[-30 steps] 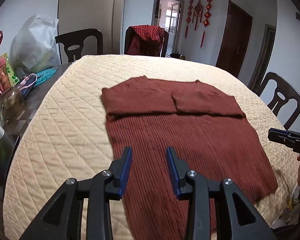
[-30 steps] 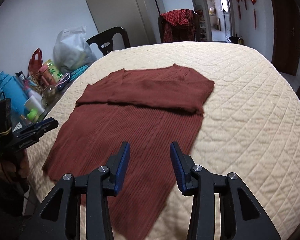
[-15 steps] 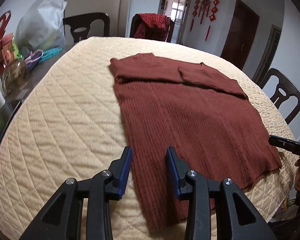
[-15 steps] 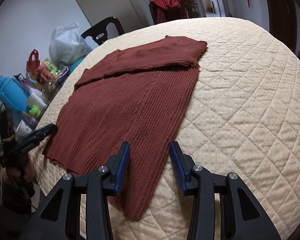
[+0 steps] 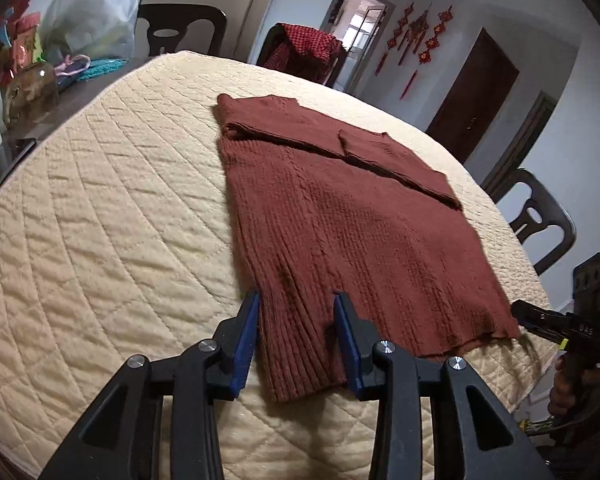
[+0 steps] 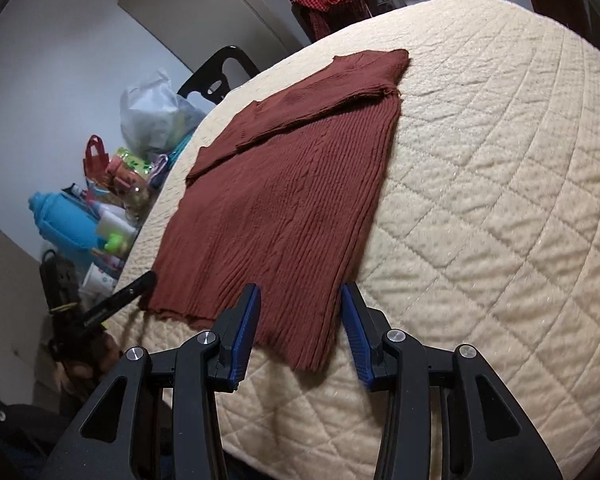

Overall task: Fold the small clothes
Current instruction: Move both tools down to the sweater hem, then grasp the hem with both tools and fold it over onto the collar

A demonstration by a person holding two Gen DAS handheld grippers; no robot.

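sweater (image 5: 352, 216), one only, rust-brown ribbed knit, lies flat on the cream quilted cover (image 5: 112, 216) that spreads over the round surface, both sleeves folded across the chest, hem toward the near edge. one quilted cover, nearly filling both views. three dark chairs (image 5: 540, 220) stand round the surface, one of them draped with a red checked cloth (image 5: 304, 46). one white plastic bag (image 5: 96, 8) sits with a clutter of bottles and packets on the bare dark strip at the side. pale walls, a dark door, an open doorway and red hanging ornaments lie behind. two tongs: left tongs (image 5: 296, 340) spread apart over the hem's left corner, pads not pressing it; right tongs (image 6: 300, 330) likewise released, straddling the hem's right corner
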